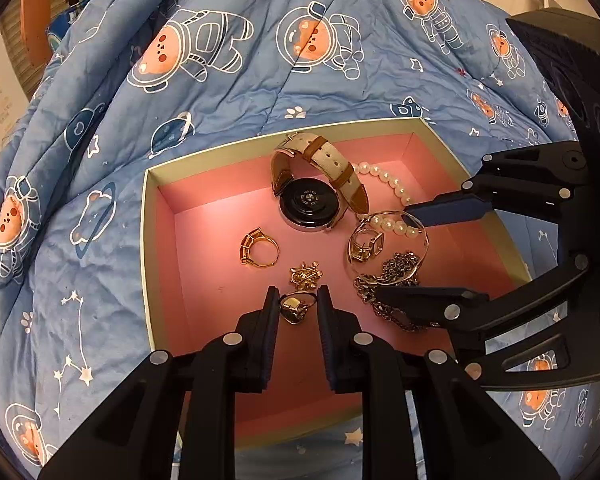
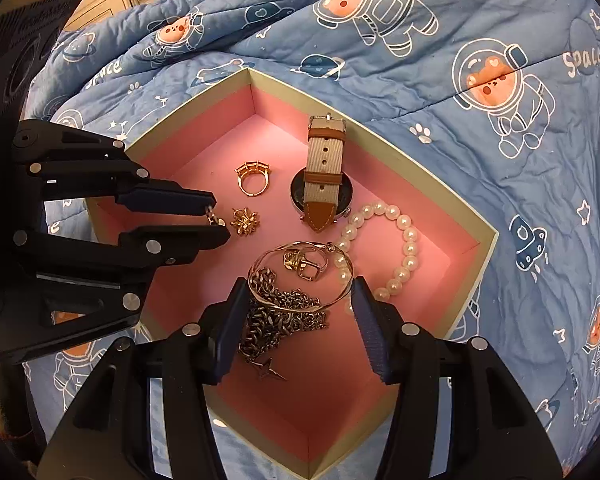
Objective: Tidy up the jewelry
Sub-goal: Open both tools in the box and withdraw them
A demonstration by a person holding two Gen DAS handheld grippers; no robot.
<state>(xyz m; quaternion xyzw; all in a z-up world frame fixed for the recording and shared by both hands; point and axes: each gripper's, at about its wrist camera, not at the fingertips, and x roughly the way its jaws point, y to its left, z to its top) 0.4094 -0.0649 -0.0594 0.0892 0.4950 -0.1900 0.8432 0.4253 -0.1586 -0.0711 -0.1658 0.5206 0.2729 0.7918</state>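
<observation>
A: From the left wrist, where is everything?
B: A pink-lined box (image 1: pixel 156 216) sits on a blue astronaut-print quilt (image 1: pixel 220 80). The left tool (image 1: pixel 298 300) stands narrow, its pads touching either side of a gold signet ring (image 1: pixel 296 307) near the front of the box floor. Just beyond lie a gold flower brooch (image 1: pixel 306 274), a gold stone ring (image 1: pixel 258 247) and a watch (image 1: pixel 312 200) lying face down.
A: And the other tool?
B: The right tool (image 1: pixel 392 252) reaches in from the right, jaws about half wide, spanning a thin bangle (image 1: pixel 425 236) and a silver chain (image 1: pixel 400 268).

A: From the right wrist?
B: The right tool (image 2: pixel 298 284) straddles the bangle (image 2: pixel 300 307), which lies on the chain (image 2: pixel 284 316); whether its pads actually press the bangle I cannot tell. A pearl bracelet (image 2: pixel 404 248) lies to the right, a square-framed ring (image 2: pixel 306 266) inside the bangle. At left, the left tool (image 2: pixel 220 220) pinches the signet ring (image 2: pixel 216 220).
</observation>
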